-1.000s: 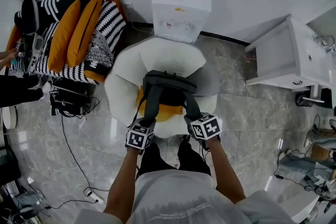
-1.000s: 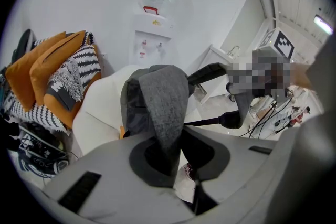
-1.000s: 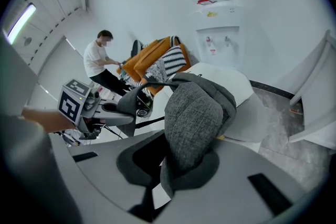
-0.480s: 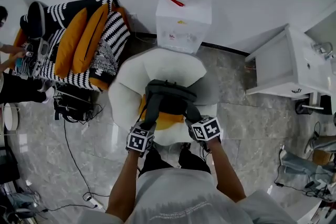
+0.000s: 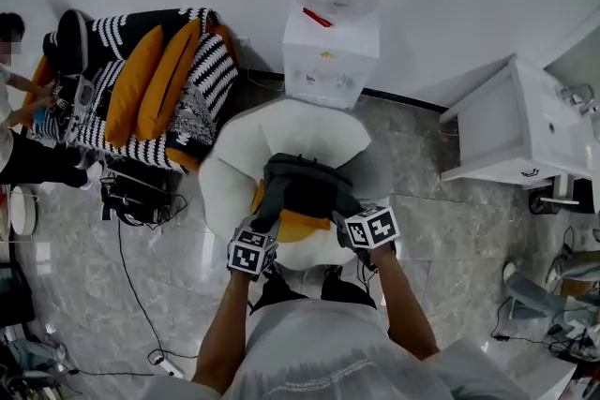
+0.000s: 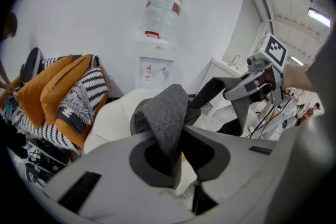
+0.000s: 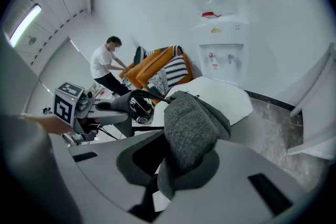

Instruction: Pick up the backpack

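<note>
**Backpack coming up by both straps**

The grey backpack [image 5: 305,187] is at the front of the white armchair [image 5: 234,164], over an orange cushion [image 5: 298,226], with its weight taken by its two shoulder straps. The left gripper [image 5: 262,228] has its jaws nearly closed, pinching the left strap [image 6: 165,113]. The right gripper [image 5: 345,220] clamps the right strap [image 7: 189,134] the same way. One strap each, I'd say, keeps the load level. Against a second ago, both grippers are higher, the straps look shorter and the pack is drawn closer to them. Whether it has cleared the seat, I can't tell.
</note>
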`<state>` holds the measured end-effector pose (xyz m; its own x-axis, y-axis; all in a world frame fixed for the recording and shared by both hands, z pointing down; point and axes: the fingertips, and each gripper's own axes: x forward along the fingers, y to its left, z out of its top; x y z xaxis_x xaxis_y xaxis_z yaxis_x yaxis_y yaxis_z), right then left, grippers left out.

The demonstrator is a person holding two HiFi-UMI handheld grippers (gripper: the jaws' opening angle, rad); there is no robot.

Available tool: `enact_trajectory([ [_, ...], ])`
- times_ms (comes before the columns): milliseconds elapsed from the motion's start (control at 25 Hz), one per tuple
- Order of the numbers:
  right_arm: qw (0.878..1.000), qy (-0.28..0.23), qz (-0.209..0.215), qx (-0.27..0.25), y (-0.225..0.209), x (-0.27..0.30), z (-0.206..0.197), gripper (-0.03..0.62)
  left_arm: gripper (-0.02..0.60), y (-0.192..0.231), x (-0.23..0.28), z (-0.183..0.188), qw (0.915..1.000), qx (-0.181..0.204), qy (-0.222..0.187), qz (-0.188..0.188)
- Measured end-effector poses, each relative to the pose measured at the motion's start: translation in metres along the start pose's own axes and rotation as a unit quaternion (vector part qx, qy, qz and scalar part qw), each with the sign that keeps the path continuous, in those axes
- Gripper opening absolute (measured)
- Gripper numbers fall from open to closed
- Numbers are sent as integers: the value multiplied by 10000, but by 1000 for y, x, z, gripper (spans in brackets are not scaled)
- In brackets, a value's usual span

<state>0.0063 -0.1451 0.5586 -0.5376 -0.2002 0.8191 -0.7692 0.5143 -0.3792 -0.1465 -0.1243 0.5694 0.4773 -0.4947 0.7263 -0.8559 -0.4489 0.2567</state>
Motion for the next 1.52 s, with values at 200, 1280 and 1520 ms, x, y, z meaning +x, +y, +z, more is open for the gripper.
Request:
enact_trajectory([
  [200,9999,-93,52,-97,4,0,18,34,60,10,-7,22,9995,-97,-306,-9],
  [1280,9955,-278,572,-703,70,-37,62,34,54,14,-95,63,9905,-112,-1306,407],
  [1520,9942,-661,561,-632,87,-55,67,34,52,7,-115,75,9873,-43,-1521,457],
])
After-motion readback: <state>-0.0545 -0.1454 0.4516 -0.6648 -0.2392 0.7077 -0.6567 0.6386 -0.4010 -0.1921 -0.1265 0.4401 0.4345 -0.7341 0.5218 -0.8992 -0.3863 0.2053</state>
